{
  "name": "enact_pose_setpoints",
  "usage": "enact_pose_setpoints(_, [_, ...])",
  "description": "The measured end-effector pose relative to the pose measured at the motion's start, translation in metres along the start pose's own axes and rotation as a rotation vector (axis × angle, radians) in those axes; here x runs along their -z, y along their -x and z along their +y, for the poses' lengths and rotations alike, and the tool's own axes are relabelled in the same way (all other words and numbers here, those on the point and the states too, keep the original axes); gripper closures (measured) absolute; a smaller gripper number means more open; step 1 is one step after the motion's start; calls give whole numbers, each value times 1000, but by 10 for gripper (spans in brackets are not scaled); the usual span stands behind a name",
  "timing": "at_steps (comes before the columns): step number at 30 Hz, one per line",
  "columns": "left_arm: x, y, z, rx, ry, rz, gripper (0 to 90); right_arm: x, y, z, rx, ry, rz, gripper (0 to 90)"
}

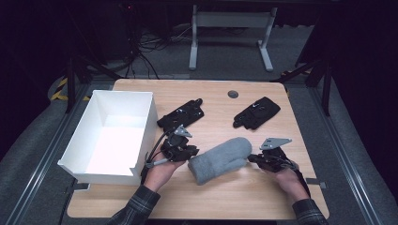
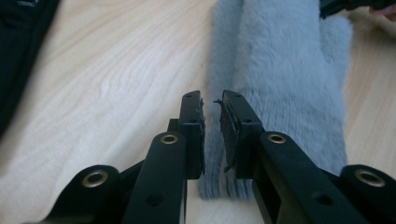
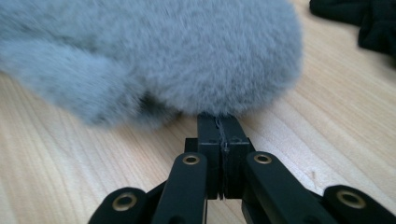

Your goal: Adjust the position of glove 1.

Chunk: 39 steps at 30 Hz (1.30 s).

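Near the front of the wooden table [image 1: 263, 197] lies a fluffy grey knitted mitten [image 1: 219, 159]. At its cuff, the left gripper [image 2: 213, 109] stands with jaws narrowly parted around the cuff's edge; the right gripper [image 3: 219, 126], jaws pressed closed, pinches the fingertip end's fur.

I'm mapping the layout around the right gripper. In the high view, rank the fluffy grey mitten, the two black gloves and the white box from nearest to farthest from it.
From the right gripper:
1. Fluffy grey mitten, at its tips, to the left.
2. Right-hand black glove, behind it.
3. Left-hand black glove, behind the mitten, further left.
4. White box, far left edge.
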State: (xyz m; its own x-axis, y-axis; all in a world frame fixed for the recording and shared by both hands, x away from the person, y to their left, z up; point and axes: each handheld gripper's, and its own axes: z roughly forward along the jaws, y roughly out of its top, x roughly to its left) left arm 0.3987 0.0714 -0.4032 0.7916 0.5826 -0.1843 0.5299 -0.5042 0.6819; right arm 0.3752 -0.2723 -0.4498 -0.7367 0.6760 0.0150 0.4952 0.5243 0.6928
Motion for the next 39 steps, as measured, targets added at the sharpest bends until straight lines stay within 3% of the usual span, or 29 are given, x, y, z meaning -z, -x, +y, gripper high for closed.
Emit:
enact_pose_setpoints(4, [-10, -1, 16, -29, 8, -21, 812, -3, 3, 0, -4, -2, 1, 900])
enact_pose_setpoints(9, [-31, 0, 25, -48, -44, -86, 841, -3, 5, 5, -10, 27, 3, 900])
enact_pose_setpoints(14, [-35, 4, 24, -71, -67, -88, 854, -1, 6, 15, 0, 73, -10, 900])
enact_pose_setpoints(20, [-28, 4, 23, -69, -42, -76, 855, -1, 5, 31, 22, 138, -30, 900])
enact_pose_setpoints(25, [-29, 2, 21, -60, -51, -60, 844, -12, 7, 38, 29, 100, -50, 900])
enact_pose_setpoints(27, [-30, -1, 20, -50, -57, -54, 814, -21, 8, 36, 26, 54, -66, 899])
enact_pose_setpoints(29, [-30, -1, 20, -48, -54, -48, 794, -21, 9, 34, 23, 54, -67, 892])
enact_pose_setpoints(32, [-24, -2, 21, -40, -36, -44, 748, -15, 12, 28, 1, 62, -84, 762])
enact_pose_setpoints(39, [-12, 1, 27, -49, 14, -56, 489, 5, 27, 1, -94, 59, -111, 456])
